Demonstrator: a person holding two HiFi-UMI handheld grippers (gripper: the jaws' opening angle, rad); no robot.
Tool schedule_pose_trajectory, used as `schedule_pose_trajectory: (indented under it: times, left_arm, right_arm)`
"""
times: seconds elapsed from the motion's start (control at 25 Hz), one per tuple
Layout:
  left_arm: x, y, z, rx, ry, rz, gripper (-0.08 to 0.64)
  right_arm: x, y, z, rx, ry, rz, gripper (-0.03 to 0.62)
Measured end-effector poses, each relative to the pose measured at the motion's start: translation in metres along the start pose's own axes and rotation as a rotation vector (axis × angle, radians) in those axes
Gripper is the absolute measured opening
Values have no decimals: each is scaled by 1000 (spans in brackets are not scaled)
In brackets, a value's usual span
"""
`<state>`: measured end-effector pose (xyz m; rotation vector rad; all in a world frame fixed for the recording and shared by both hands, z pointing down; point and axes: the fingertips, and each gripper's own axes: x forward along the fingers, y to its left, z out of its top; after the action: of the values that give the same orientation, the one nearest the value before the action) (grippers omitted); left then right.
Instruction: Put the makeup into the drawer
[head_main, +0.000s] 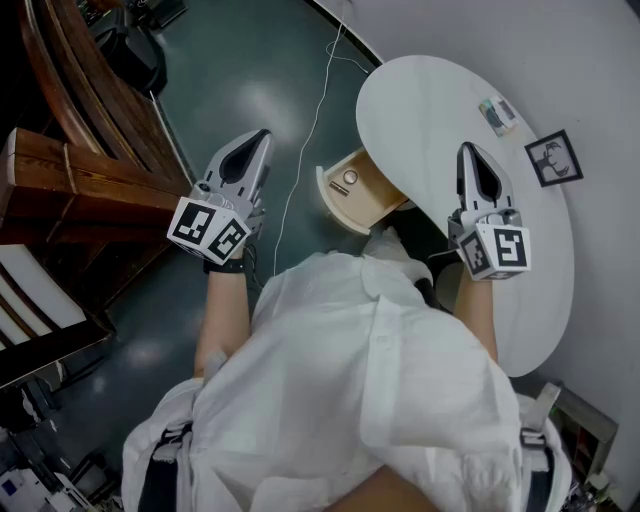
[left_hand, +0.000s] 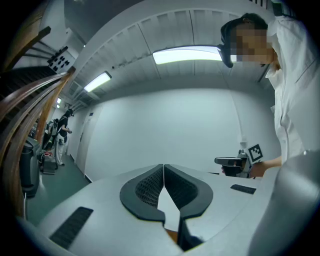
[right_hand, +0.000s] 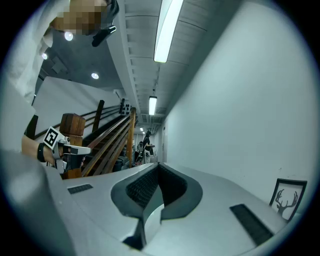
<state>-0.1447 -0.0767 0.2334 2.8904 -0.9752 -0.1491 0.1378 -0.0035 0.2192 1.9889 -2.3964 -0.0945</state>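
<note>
Though both grippers are shut on nothing, the right gripper (head_main: 470, 152) sits nearer the makeup palette (head_main: 497, 114), which lies on the white table (head_main: 420, 100) just up-right of its tips, long axis approx diagonal. The open drawer (head_main: 352, 190) is centre-frame, btwn it and the left gripper (head_main: 258, 140). Only the head view shows palette & drawer; both gripper views miss them.

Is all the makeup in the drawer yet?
Partly, it seems. The drawer stands open with one round thing inside. The left tool and right tool are both shut and empty. A small flat item lies on the white table; if that is makeup, it has yet to go in.
</note>
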Motion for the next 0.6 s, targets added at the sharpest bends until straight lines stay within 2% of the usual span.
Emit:
schedule_pose_trajectory:
  times: [0.6]
  left_arm:
    - [-7, 4, 4, -5, -16, 13, 18]
  right_arm:
    - [-2, -1, 2, -31, 16, -1, 9]
